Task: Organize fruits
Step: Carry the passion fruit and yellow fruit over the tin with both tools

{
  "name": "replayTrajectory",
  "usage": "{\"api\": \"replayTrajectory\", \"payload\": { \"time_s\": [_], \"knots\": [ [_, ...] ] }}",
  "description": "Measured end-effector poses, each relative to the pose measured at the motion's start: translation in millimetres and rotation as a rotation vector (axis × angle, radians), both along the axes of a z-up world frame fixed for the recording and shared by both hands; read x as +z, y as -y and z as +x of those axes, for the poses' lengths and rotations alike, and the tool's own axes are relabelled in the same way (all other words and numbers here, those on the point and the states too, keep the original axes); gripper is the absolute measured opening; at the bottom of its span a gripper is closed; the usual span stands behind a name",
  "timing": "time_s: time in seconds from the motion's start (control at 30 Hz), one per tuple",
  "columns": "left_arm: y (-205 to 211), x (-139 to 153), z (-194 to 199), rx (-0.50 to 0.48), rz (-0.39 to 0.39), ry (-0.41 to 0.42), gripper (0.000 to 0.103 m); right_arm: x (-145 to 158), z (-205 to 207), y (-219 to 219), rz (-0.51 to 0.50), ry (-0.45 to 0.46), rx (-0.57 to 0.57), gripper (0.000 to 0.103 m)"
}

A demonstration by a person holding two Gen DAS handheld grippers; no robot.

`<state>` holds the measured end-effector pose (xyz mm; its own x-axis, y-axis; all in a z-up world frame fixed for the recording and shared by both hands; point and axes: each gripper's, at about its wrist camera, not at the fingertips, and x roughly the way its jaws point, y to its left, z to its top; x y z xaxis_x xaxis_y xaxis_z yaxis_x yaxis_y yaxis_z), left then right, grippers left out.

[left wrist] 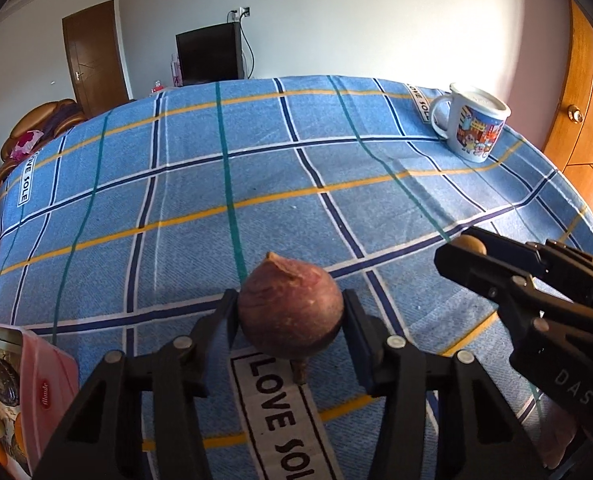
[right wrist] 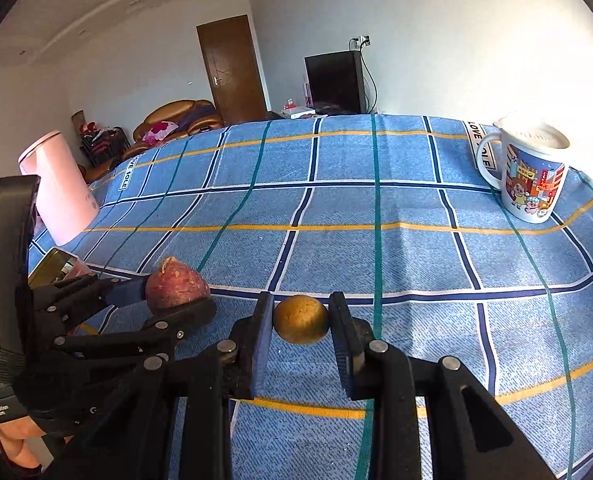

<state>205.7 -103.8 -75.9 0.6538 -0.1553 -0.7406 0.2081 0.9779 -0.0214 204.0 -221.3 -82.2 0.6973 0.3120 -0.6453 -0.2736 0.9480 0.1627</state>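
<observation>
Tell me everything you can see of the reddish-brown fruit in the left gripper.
The reddish-brown fruit is round, dull and rough-skinned, with a pointed, chipped-looking tip up top and a short stub below. The left gripper is shut on it, one pad on each side, above the blue plaid tablecloth. Whether its stub touches the cloth is unclear. The right wrist view shows it pinched the same way.

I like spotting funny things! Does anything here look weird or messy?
Nothing is spilled or broken. The blue cloth has a raised fold across its middle. Each hand-held gripper holds one fruit: left a reddish one, right a yellow one.
</observation>
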Motion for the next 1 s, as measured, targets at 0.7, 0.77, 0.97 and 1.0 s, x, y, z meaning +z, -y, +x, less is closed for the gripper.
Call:
{"api": "replayTrajectory", "payload": {
  "time_s": [0.7, 0.77, 0.97, 1.0],
  "knots": [
    [-7, 28, -44, 0.03, 0.002, 0.226, 0.052, 20, -32, -3, -0.007, 0.184, 0.023, 0.03],
    [-7, 30, -49, 0.033, 0.007, 0.25, 0.052, 21, -34, -2, -0.003, 0.198, 0.023, 0.03],
    [-9, 36, -61, 0.044, 0.014, 0.313, 0.052, 25, -41, -1, 0.002, 0.234, 0.023, 0.03],
    [-9, 37, -62, 0.044, 0.015, 0.32, 0.052, 25, -42, -1, 0.001, 0.241, 0.023, 0.03]
  ]
}}
